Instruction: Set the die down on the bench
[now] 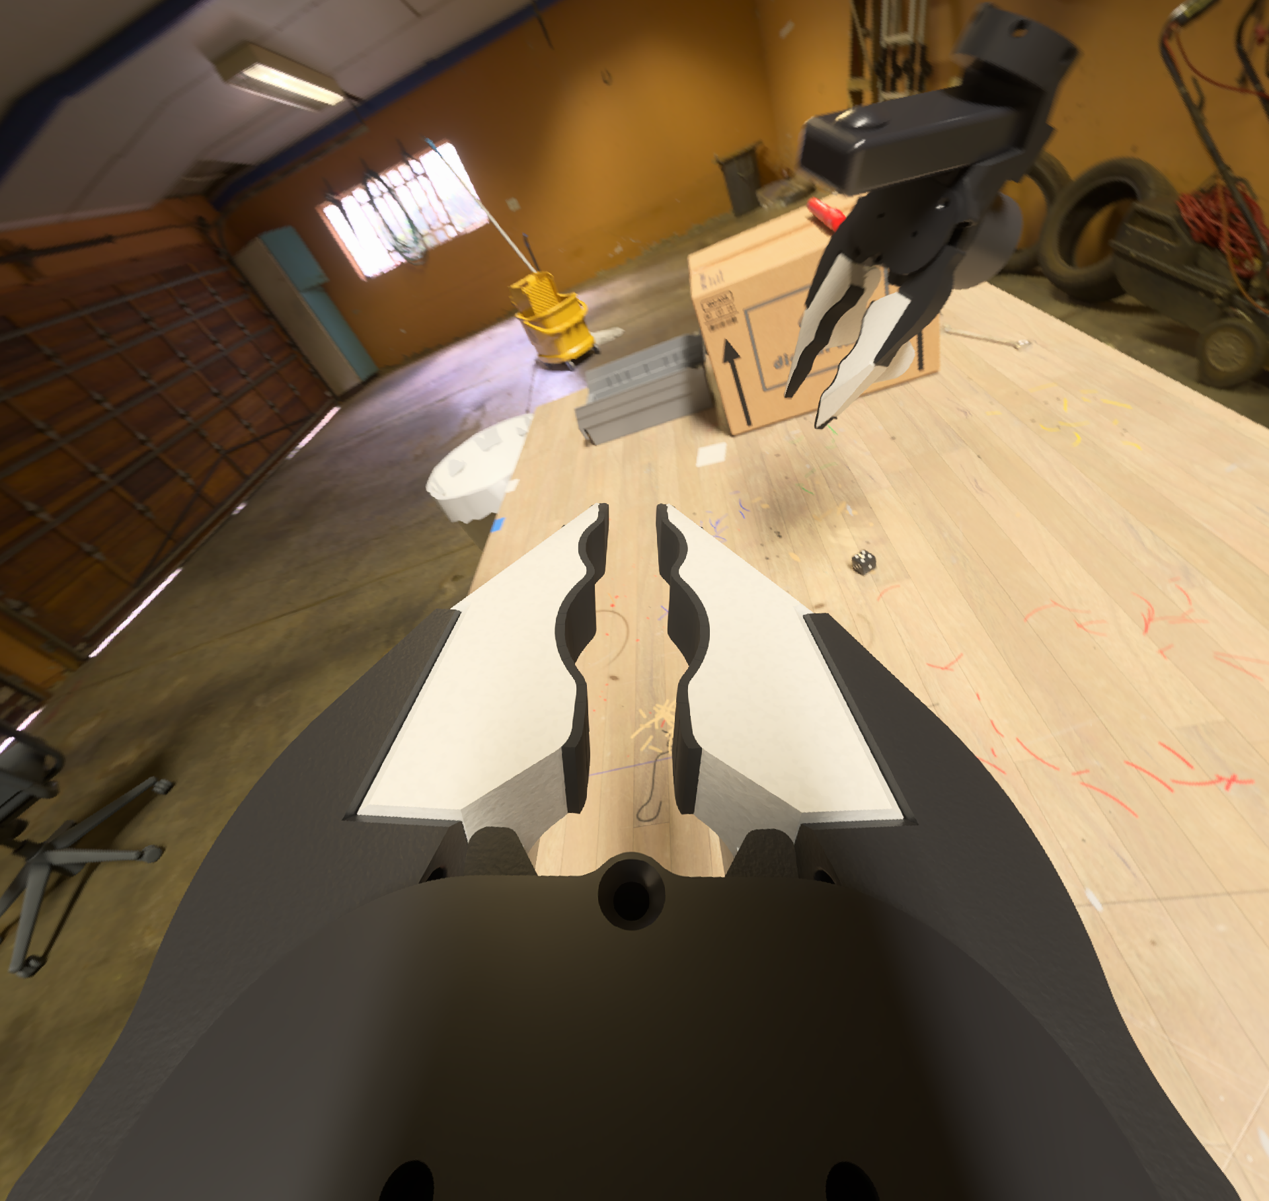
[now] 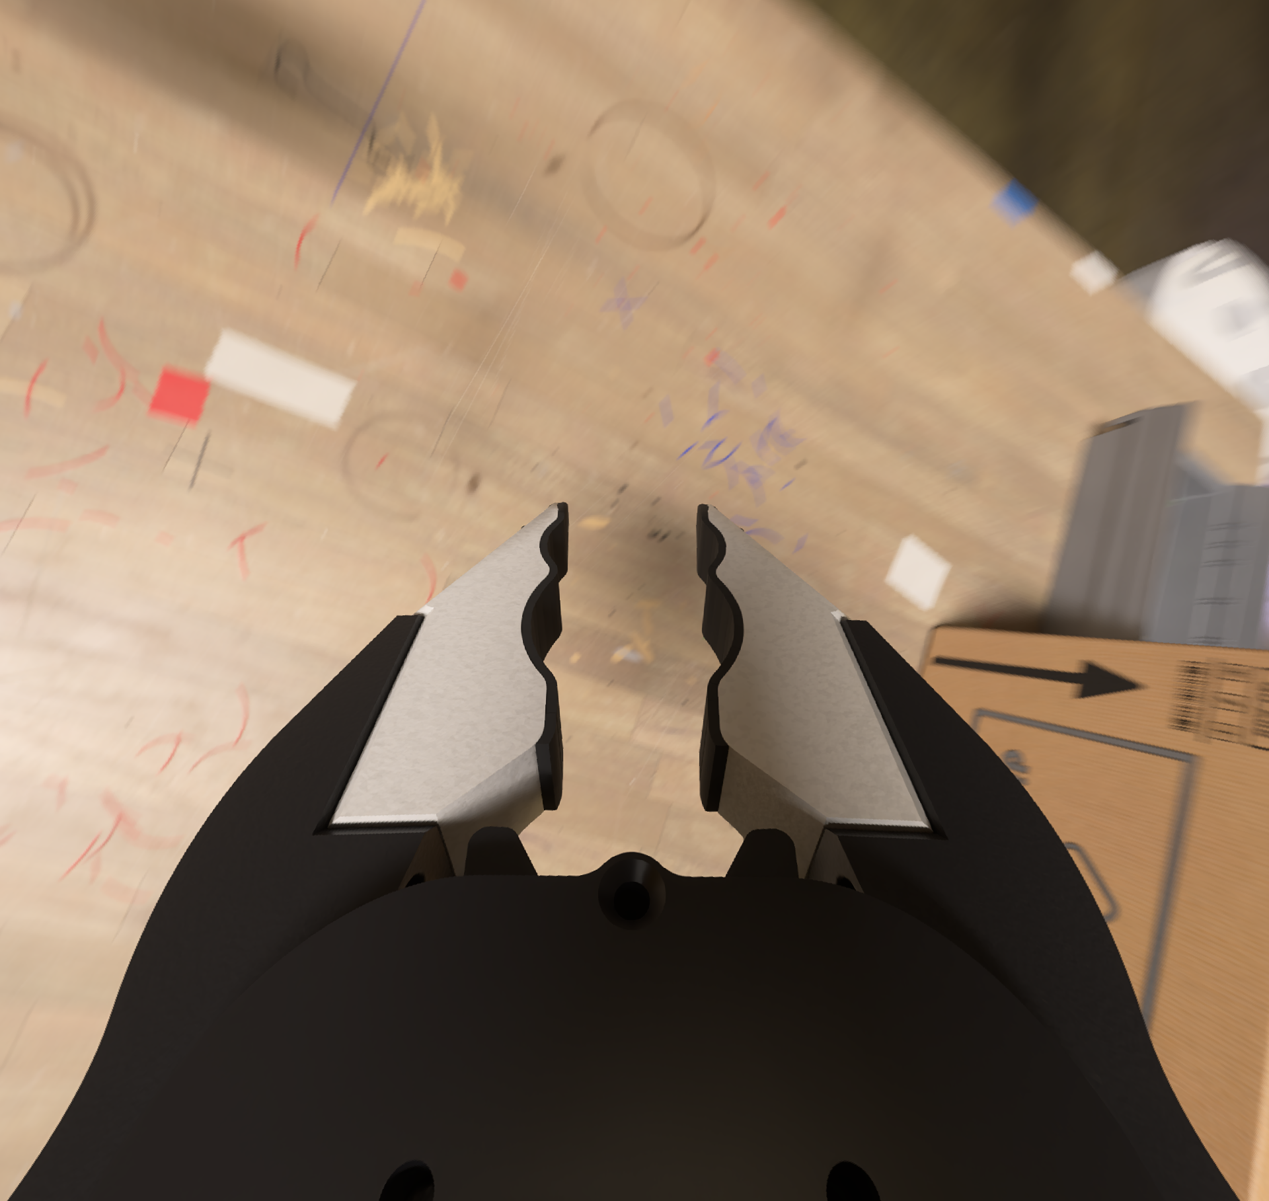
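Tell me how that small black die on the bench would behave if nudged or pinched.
The die looks like a hard, stiff cube, so it probably won't deform. Resting flat on the wooden bench, it would likely slide or tumble onto another face rather than roll far. Being tiny beside the right tongs, it is probably light and could squirt out of an off-centre pinch.

Orange walls (image 1: 618,103) are enclosing a workshop, and daylight is pouring through a barred window (image 1: 405,206) in the far wall. A ceiling lamp (image 1: 281,79) is glowing on the pale ceiling. A brown garage door (image 1: 137,412) is filling the left side, with light leaking under it. A yellow mop bucket (image 1: 553,320) is standing on the dull concrete floor (image 1: 309,584). Old tyres (image 1: 1099,220) are leaning at the right wall, beside a mower (image 1: 1208,275) carrying red cable.
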